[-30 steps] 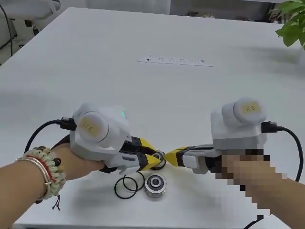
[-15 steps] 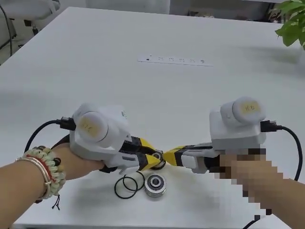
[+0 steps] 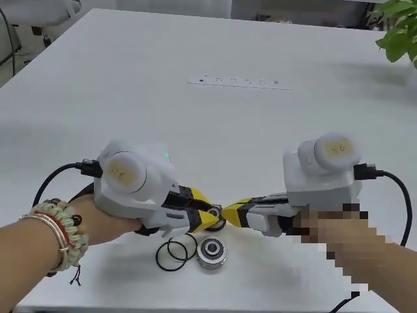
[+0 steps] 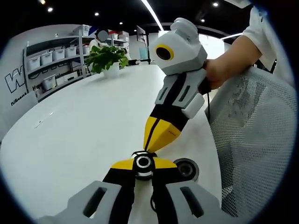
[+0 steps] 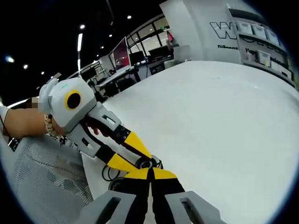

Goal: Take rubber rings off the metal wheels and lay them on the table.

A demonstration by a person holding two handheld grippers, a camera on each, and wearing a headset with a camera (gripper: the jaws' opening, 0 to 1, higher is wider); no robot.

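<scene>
My left gripper is shut on a small metal wheel, held just above the table. My right gripper comes in from the right with its jaws closed, and its yellow tip pinches the thin black rubber ring at the wheel's rim. A second metal wheel lies flat on the table just below the grippers. Two loose black rubber rings lie overlapping to its left.
The white table stretches far ahead, with a flat white power strip at mid distance. A green plant stands at the far right corner. The table's near edge runs right below the loose wheel. Cables trail from both grippers.
My right gripper has edged slightly left toward the held wheel. The left gripper, the loose wheel and the rings have stayed put.
</scene>
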